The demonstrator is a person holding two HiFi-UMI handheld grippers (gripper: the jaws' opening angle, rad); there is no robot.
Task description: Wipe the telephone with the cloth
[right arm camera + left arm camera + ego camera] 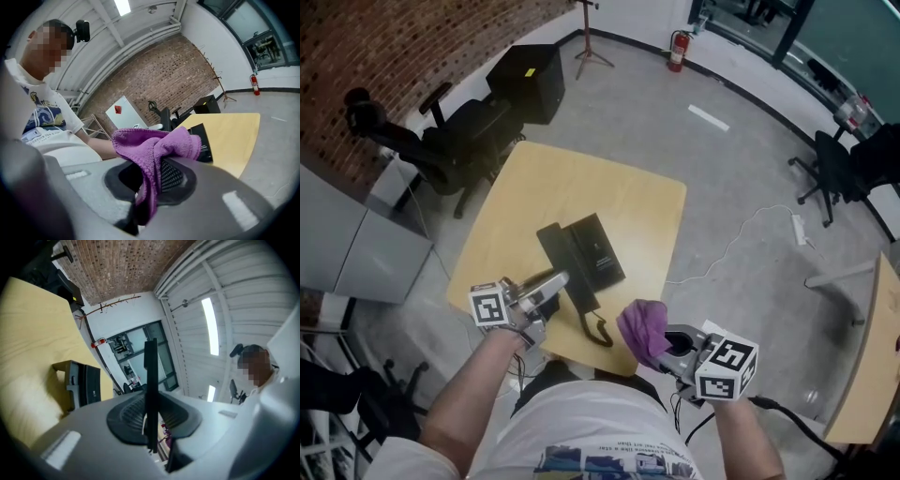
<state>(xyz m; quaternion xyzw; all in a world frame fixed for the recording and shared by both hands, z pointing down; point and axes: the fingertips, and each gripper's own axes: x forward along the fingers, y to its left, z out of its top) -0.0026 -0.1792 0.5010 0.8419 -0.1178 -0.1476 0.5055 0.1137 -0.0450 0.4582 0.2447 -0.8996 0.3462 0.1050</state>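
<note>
Between the jaws of the left gripper (555,281) the handset (553,244) is clamped, just beside the telephone base (598,251). The right gripper (662,344) pinches the purple cloth (641,328) above the near edge of the table (581,183). A coiled cord (598,330) lies between the two grippers. An office chair (455,141), a grey floor (741,169) and a brick wall (412,37) surround the table.

Head cam down on table (581,183), L tool (151,420) & R tool (149,185) cams along jaws, all share telephone (598,248)
</note>
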